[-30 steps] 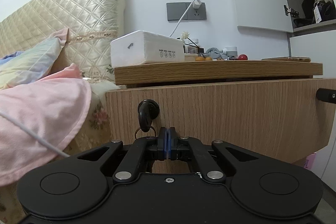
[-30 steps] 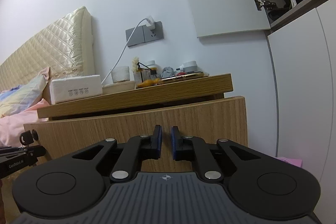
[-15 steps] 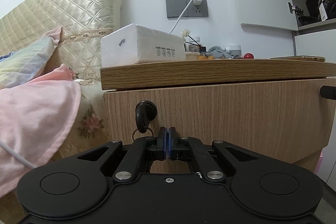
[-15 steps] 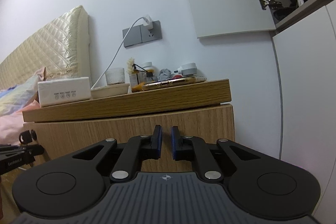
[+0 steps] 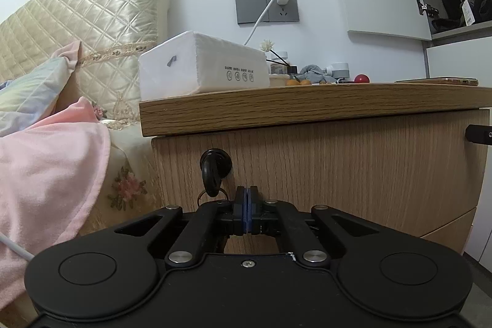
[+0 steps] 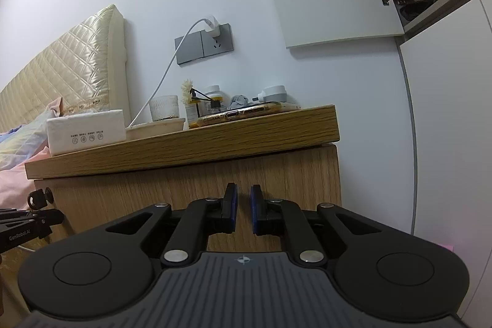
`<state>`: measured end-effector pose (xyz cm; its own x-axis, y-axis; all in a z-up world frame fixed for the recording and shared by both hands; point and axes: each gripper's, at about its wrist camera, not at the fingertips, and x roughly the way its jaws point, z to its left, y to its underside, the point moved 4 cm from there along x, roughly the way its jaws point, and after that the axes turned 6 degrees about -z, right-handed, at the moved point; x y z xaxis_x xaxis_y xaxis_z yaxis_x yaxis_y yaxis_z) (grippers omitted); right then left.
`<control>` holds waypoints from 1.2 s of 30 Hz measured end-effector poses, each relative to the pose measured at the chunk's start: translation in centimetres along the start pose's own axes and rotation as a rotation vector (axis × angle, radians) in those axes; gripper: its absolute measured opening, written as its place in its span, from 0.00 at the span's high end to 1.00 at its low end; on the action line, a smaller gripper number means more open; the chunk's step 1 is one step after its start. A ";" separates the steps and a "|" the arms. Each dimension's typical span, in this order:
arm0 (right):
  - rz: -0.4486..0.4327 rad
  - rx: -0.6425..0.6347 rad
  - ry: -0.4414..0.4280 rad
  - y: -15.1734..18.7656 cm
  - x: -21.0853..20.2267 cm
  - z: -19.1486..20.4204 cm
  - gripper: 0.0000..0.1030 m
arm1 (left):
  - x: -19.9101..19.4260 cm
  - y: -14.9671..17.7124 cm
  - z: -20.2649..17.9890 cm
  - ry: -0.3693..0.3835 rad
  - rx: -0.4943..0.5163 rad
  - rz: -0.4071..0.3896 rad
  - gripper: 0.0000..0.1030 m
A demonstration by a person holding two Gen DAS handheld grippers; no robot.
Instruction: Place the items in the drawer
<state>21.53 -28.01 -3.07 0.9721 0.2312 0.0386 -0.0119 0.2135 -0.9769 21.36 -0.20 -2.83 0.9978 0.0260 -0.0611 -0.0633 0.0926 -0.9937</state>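
The drawer (image 5: 323,168) sits shut under the desk (image 5: 307,106) top. Its key (image 5: 212,174), just left of the left tongs (image 5: 247,212), looks small, hard and easy to pinch. Left tongs are pressed together, holding nothing; right tongs (image 6: 241,209) are a little apart.

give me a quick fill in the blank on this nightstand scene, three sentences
The black key hangs from the lock in the drawer front, which is ____.
The left hand-held gripper is ____.
The gold phone lies on the nightstand top to the ____ of the white tissue pack.

Missing: shut; shut; right
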 end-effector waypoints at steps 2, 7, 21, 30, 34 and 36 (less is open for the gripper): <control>0.005 0.002 0.001 0.0 0.0 0.0 0.90 | -0.2 -0.3 0.0 0.008 -0.018 0.002 0.99; 0.030 0.000 0.001 -0.5 -0.4 0.3 0.90 | -1.4 -1.4 -0.2 0.023 -0.032 -0.017 0.94; 0.042 0.023 -0.003 -2.1 -4.3 1.9 0.90 | -7.2 -3.8 -0.4 0.054 -0.047 -0.030 0.87; 0.047 0.005 -0.045 -3.1 -7.6 4.8 0.90 | -11.3 -5.0 0.6 0.041 -0.077 -0.044 0.86; 0.035 0.002 -0.047 -3.8 -9.1 5.4 0.90 | -12.9 -5.0 1.2 0.029 -0.111 -0.030 0.86; 0.033 0.002 -0.046 -4.1 -9.9 5.6 0.90 | -13.6 -5.0 1.6 0.027 -0.121 -0.028 0.86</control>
<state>10.66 -25.80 1.71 0.9593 0.2819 0.0159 -0.0445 0.2067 -0.9774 8.02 0.52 3.07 0.9994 -0.0015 -0.0345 -0.0345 -0.0275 -0.9990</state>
